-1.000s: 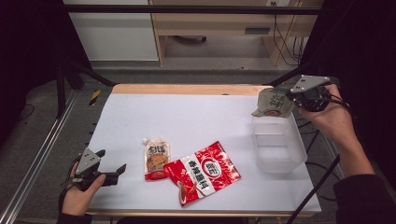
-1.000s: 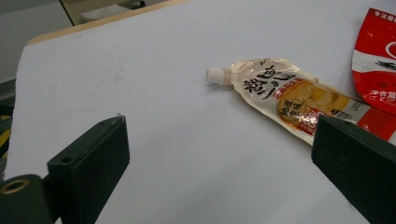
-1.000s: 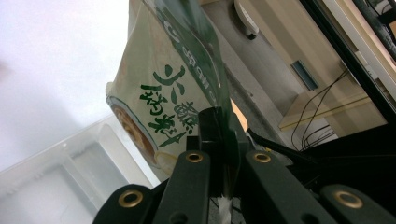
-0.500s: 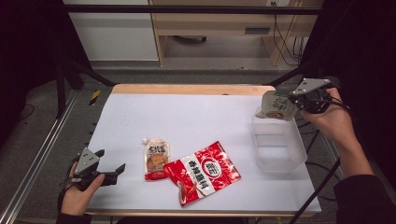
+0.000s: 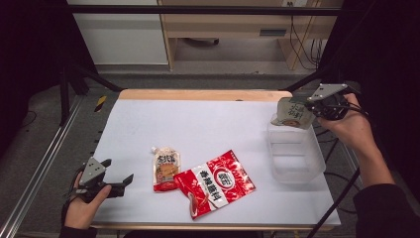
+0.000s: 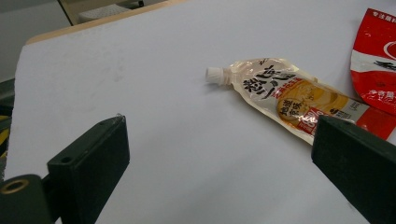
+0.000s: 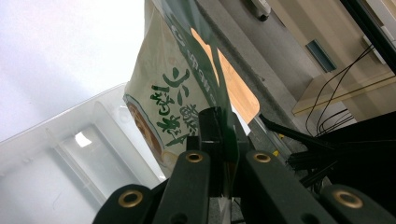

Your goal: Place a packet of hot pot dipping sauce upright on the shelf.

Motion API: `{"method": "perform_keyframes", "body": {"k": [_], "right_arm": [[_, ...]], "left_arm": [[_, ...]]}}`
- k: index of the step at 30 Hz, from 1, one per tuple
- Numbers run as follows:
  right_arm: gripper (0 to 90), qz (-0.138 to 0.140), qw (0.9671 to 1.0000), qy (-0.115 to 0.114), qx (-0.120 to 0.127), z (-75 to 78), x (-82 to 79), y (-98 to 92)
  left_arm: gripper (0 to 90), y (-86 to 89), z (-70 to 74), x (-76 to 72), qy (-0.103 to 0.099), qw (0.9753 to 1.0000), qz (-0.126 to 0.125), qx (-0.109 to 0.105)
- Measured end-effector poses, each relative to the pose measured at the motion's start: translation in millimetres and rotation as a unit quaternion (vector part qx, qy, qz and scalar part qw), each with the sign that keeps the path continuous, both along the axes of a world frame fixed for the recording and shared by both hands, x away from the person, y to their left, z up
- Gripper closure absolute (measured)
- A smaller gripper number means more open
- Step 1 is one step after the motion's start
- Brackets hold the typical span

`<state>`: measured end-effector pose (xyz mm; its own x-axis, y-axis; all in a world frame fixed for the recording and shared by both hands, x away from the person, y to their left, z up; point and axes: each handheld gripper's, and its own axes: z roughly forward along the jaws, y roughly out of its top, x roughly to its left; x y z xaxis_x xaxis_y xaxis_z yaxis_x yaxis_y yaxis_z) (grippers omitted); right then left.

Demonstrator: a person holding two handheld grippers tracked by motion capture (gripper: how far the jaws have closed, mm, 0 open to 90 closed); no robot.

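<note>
Held high at about 2 o'clock on the worktop [image 5: 213, 124]: a pale green packet [image 5: 292, 113] with dark green Chinese brush writing and a round food picture, legible as characters in the right gripper view but too distorted to read surely. Pinched by its edge in the right gripper [image 5: 313, 103], jaws closed tight on the film with almost no gap, packet hanging tilted just above the far rim of the clear plastic tub [image 5: 293, 153]. Tub standing at 3 o'clock, see-through, near the worktop's right edge.

Lying at about 6 o'clock: a spouted pouch [image 5: 166, 169], yellowish with a white screw cap, bold black Chinese characters on top and a red strip at its base, small print unreadable. Just beside it, overlapping its lower corner, a red snack bag [image 5: 214, 182] with large white Chinese lettering and a round red-and-white logo.

Resting at 8 o'clock near the front edge: the left gripper [image 5: 119, 182], jaws spread wide, gripping nothing, aimed toward the spouted pouch yet well apart from it.
</note>
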<state>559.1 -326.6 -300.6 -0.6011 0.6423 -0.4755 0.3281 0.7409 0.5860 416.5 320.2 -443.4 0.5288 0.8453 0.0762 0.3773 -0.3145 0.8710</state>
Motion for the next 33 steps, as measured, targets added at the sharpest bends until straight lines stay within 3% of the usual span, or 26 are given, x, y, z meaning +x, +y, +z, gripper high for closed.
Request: {"method": "perform_keyframes", "body": {"k": [16, 33], "right_arm": [[90.0, 0.007, 0.9998, 0.017, 0.000, -9.3, 11.3, 7.4], [90.0, 0.010, 0.9996, 0.027, -0.002, -21.1, 15.3, 2.1]], "left_arm": [[3.8, -1.2, -1.2, 0.4, 0.004, 1.0000, -0.002, 0.000], [3.8, -1.9, -2.7, 1.2, 0.009, 0.9999, -0.004, 0.002]]}}
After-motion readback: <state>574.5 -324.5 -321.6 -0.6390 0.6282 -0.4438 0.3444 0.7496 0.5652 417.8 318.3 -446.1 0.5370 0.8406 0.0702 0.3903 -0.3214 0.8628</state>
